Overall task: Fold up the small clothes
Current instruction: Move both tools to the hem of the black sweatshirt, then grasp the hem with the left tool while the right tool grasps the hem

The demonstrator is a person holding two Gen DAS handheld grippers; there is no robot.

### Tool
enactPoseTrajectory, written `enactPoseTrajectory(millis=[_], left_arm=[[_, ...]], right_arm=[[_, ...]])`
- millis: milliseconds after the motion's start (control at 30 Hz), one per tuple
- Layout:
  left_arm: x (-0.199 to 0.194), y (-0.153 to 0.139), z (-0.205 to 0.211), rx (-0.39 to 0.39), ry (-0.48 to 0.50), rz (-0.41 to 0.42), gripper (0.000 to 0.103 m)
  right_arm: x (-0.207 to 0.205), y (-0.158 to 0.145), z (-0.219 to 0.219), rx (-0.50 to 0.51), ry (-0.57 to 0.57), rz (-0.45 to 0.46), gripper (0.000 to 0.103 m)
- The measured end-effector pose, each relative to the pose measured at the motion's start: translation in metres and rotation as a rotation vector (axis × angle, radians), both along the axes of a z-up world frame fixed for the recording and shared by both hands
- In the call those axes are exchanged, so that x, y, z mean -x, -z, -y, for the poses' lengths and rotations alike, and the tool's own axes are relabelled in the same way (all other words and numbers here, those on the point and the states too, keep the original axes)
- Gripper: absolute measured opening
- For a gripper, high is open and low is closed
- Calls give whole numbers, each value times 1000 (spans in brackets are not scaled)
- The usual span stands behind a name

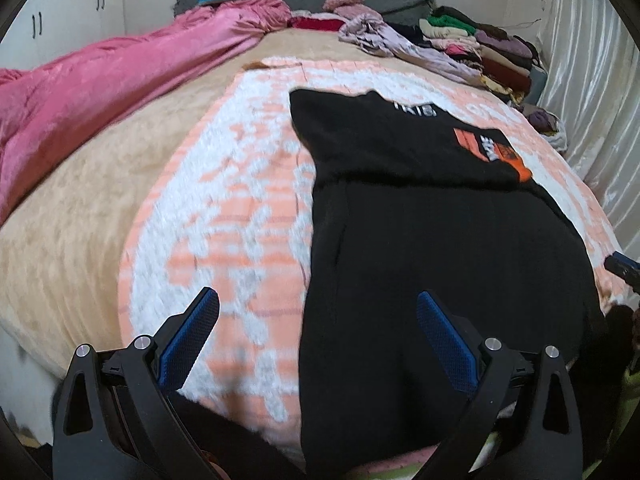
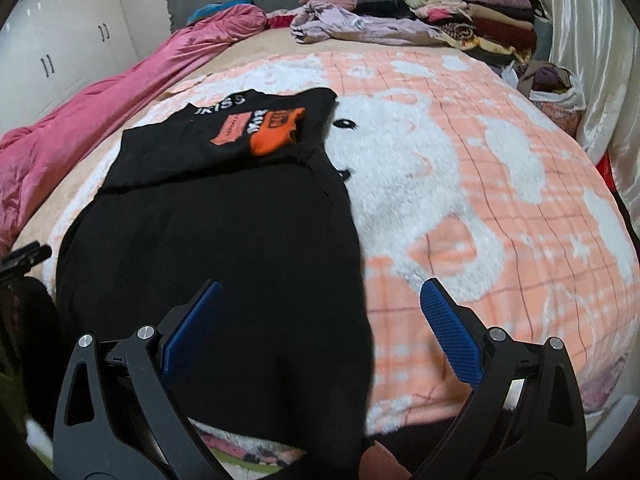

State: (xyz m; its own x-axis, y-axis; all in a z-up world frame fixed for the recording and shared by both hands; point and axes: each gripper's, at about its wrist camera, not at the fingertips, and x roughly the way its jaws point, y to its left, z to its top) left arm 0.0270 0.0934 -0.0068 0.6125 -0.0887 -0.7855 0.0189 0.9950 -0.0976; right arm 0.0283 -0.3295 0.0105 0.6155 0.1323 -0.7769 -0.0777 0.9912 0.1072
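Lying flat on blanket (image 2: 460,184): black garment (image 2: 224,240) | both hand-held grippers wide, empty

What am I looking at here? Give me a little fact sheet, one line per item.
Place: a bed covered by a peach and white blanket
Garment: black shirt with an orange print, lying flat, partly folded
Left gripper: open, holding nothing, over the shirt's left edge
Right gripper: open, holding nothing, over the shirt's right edge
Far end: stack of folded clothes
Left side: pink quilt
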Motion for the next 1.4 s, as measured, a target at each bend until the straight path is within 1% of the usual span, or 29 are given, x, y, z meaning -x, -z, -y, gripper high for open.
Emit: enactPoseTrajectory(millis=[233,367,500,633,733,833,900,933,967,1000,1033,1067,1100,1133,1200,1233,1267,1300,1367,1400], left_arm=[[11,15,9,2,31,-47,98],[15,25,14,20,37,-75,98],[17,37,16,64,32,-108,98],[16,49,21,61,34,-148,98],[16,53,24,49,33,-150,98],[15,54,24,55,30,-148,98],[15,55,24,58,29,-149,98],[14,55,24,60,29,-148,98],[14,55,24,63,29,-147,98],[15,55,23,69,28,-147,98],[17,54,21,78,26,-146,98],[18,54,20,83,26,-145,97],[19,54,18,89,25,-144,97],[19,53,18,95,25,-143,97],[22,53,16,102,24,-141,94],[23,52,16,101,21,-139,87],[24,52,15,103,16,-134,77],[26,50,14,111,14,-127,74],[28,49,10,127,10,-122,66],[29,50,8,131,7,-121,62]], right_arm=[[2,5,3,-8,-6,-34,93],[4,11,3,0,-14,-74,93],[4,19,4,7,-14,-117,93],[4,24,3,11,-24,-143,93],[3,26,1,8,-34,-158,93],[2,29,0,4,-43,-171,93],[1,32,-1,-2,-53,-185,86],[1,33,-2,-9,-59,-188,72],[1,33,-1,-24,-69,-190,55],[1,33,-1,-35,-75,-190,48],[1,33,-1,-41,-79,-188,35],[3,31,-1,-55,-90,-178,15],[4,29,-1,-69,-105,-168,9],[6,28,-2,-73,-112,-160,7],[7,27,-4,-71,-125,-163,7],[6,28,-4,-66,-126,-167,7],[5,30,-5,-57,-123,-179,10],[5,32,-5,-49,-124,-194,11],[4,35,-5,-38,-122,-214,26],[5,36,-5,-35,-124,-221,27]])
